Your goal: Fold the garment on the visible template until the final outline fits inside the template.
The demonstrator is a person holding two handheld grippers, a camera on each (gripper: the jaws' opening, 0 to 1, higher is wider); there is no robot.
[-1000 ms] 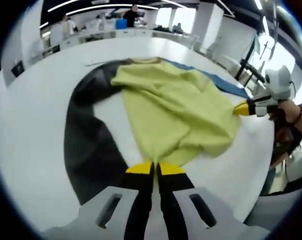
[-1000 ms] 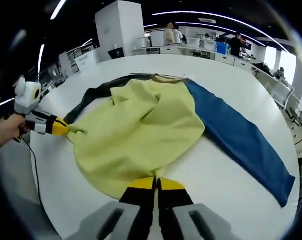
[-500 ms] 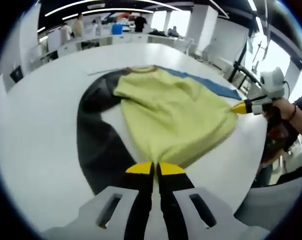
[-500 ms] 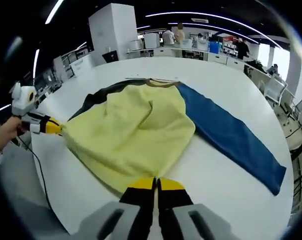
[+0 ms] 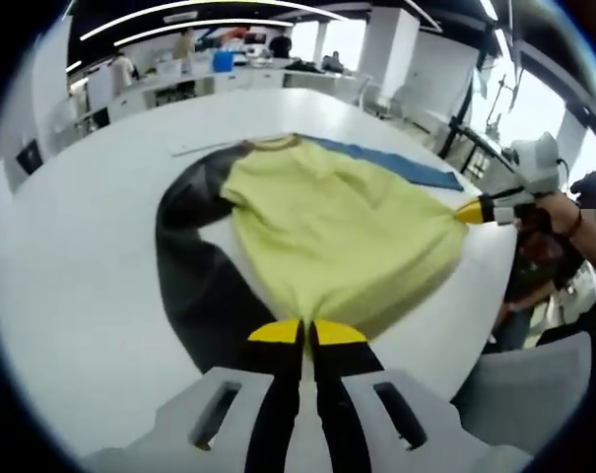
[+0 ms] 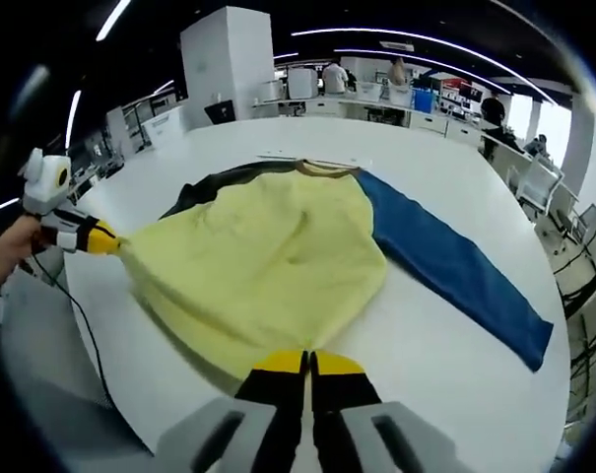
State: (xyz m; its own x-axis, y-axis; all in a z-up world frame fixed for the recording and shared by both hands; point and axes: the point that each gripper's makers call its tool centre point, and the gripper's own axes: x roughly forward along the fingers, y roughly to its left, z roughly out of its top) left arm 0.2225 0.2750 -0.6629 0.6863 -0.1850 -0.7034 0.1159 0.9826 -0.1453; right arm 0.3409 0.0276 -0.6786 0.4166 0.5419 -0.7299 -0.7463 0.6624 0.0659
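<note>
The yellow garment [image 6: 268, 266] now lies flatter and wider on the white table [image 6: 445, 355] than a second ago. My left gripper [image 5: 307, 330] and right gripper [image 6: 305, 361] each pinch its hem, jaws pressed together. Folding looks barely begun; its dark sleeve [image 5: 204, 286] and blue sleeve [image 6: 455, 266] still sprawl outward.

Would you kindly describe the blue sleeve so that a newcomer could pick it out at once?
Start at the large white table. A garment with a yellow body lies spread on it. The blue sleeve runs out flat from the collar end on one side; the black sleeve on the other side is dark.
</note>
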